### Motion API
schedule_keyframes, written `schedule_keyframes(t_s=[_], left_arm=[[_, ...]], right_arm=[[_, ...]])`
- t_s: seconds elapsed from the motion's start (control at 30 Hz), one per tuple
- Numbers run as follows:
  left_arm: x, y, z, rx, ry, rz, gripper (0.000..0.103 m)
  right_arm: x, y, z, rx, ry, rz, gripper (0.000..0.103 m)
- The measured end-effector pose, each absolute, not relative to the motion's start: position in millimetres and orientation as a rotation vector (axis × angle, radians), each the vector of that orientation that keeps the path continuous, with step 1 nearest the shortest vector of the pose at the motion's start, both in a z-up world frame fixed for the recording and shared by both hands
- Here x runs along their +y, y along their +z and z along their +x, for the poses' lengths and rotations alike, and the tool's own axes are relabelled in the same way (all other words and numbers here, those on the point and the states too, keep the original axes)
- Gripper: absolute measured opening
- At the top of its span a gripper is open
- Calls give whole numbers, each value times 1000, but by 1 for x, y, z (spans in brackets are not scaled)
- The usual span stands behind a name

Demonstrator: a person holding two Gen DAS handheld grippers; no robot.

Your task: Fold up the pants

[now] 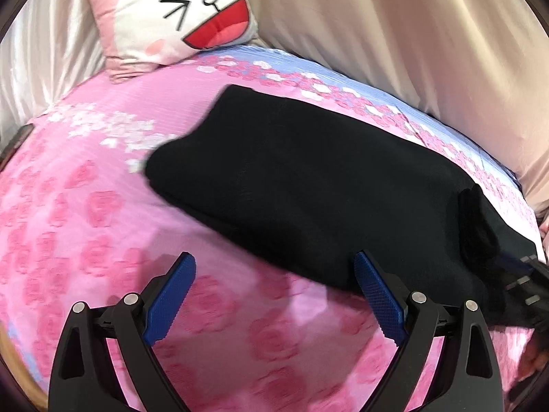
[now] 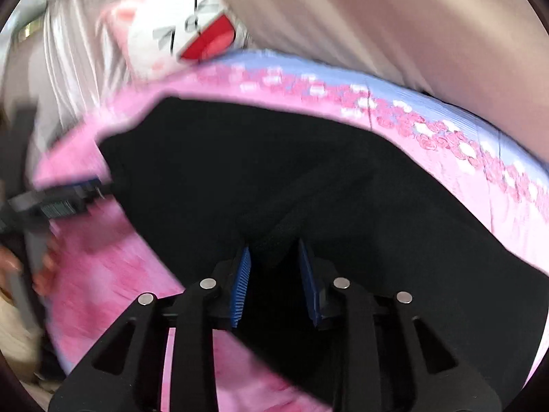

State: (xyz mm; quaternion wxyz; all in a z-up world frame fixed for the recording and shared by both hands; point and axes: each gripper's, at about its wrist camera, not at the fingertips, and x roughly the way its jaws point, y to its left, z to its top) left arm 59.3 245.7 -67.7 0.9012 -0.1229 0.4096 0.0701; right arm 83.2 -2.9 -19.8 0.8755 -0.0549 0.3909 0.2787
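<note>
Pants (image 1: 308,185), black and already doubled into a thick oblong, lie across the middle of the bed (image 1: 85,206), their long axis running roughly from the pillow corner toward the far edge beside the beige curtain (image 1: 394,34). One end looks squared off and layered, which suggests at least one fold is done; the other end, nearer the right gripper (image 2: 274,254), is looser, with a raised ridge of cloth.

That ridge rises between the right gripper's blue fingers (image 2: 242,278), which stand narrowly apart. The right wrist view is blurred and the cloth is dark against the dark gap, so I cannot tell whether the pads are pressing on the fabric or merely straddling it. Judging by the position, this hand is working the loose end, either taking it up for another fold or having let it go.

The left gripper (image 1: 274,274) hangs over the near long edge of the pants with its fingers spread wide and nothing between them; one finger overlaps the black cloth in the view, the other sits over the pink rose-print sheet. It seems placed to steady or take the near edge.

A cartoon cat pillow (image 1: 182,13) leans at the head corner of the bed, well apart from the pants, so the folding area is unobstructed.
</note>
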Motion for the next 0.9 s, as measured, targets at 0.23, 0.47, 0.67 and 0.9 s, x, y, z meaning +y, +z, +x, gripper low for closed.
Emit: schedule_keyframes(t_s=[0.23, 0.47, 0.67, 0.9], left_arm=[[313, -69, 32, 822, 335, -332, 91], [360, -67, -7, 812, 463, -342, 91], [384, -66, -21, 808, 497, -360, 91], [385, -60, -7, 802, 472, -357, 91]], right_arm=[[116, 12, 66, 670, 709, -378, 68], [249, -42, 83, 688, 765, -621, 67], [283, -70, 93, 713, 711, -657, 67], [261, -54, 120, 817, 708, -416, 17]])
